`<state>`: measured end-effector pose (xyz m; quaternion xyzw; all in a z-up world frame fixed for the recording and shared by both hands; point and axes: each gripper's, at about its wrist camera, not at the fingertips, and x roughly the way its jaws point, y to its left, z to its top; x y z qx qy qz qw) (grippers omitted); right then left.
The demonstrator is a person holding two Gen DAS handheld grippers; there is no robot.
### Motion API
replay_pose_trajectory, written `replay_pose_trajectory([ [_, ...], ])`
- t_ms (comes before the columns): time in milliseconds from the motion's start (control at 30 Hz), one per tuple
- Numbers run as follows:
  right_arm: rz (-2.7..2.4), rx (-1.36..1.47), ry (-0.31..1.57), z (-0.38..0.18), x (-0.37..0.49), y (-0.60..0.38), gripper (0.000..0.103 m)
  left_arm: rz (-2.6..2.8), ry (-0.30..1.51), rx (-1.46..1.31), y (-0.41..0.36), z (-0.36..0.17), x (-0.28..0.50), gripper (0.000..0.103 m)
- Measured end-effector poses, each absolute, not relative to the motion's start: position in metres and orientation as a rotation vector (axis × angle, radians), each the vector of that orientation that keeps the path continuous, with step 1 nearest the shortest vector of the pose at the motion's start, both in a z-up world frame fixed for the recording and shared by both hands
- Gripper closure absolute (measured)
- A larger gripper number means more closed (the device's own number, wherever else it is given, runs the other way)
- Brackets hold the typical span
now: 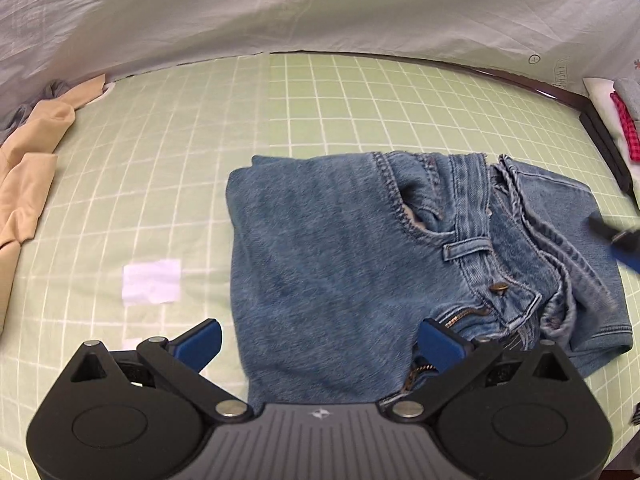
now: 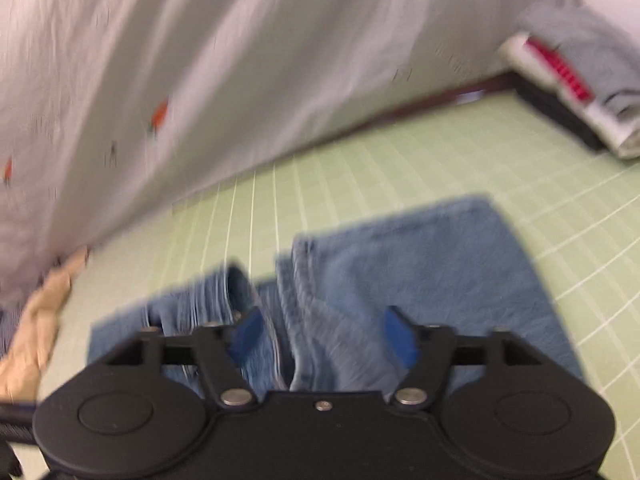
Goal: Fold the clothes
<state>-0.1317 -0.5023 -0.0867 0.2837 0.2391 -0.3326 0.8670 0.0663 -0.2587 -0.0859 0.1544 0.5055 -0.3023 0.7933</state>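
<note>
One pair of faded blue denim jeans lies folded into a rough rectangle on the pale green cloth with a white grid, and everything else is best placed against it. Its waistband, one belt loop, one brass button and a short run of zip teeth face up on the right half; part of its near edge is hidden behind the left gripper. That black gripper with two blue pads hangs just above the near edge of the jeans, its jaws spread wide and nothing between them.

Right of the jeans, only a blurred dark-and-blue sliver of the right gripper shows at the frame edge in the left wrist view. In its own, heavily smeared view the right gripper sits over the jeans with both blue pads apart and clear of the denim — seams and folds there are hard to make out.

Left of the jeans lie one small white paper rectangle and, farther out, one crumpled beige garment, cut off by the frame; a grey scrap beyond it is too small to identify. Behind the jeans hangs one grey-white printed sheet. Far right of them — past a dark frame edge — one stack of folded clothes shows white, red-checked and grey layers, partly cut off.
</note>
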Motion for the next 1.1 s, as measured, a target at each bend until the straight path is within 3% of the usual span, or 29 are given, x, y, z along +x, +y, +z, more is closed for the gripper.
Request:
replay_pose_trajectory([
  [133,-0.802,0.603,0.434,-0.078,-0.150,-0.514,0.025,-0.623,1.108,0.311,-0.253,-0.092,0.067,0.000],
  [333,-0.849,0.478,0.702,-0.122,-0.129,-0.527,0.025,-0.570,1.129,0.287,-0.244,-0.097,0.068,0.000],
  [400,-0.771,0.443,0.784,-0.141,-0.118,-0.512,0.017,-0.550,1.139,0.282,-0.240,-0.100,0.069,0.000],
  [467,-0.762,0.326,0.850,-0.152,-0.106,-0.487,0.017,-0.526,1.154,0.268,-0.235,-0.103,0.072,0.000],
  [567,-0.774,0.189,0.855,-0.154,-0.102,-0.469,0.016,-0.489,1.170,0.236,-0.226,-0.105,0.079,0.000],
  [700,-0.775,0.225,0.870,-0.148,-0.108,-0.480,0.005,-0.483,1.181,0.179,-0.218,-0.109,0.090,0.000],
  [933,-0.858,0.281,0.820,-0.144,-0.130,-0.477,0.003,-0.545,1.213,0.084,-0.220,-0.121,0.104,0.002],
  [1100,-0.938,0.295,0.809,-0.140,-0.143,-0.481,0.003,-0.596,1.222,0.079,-0.231,-0.127,0.106,0.009],
])
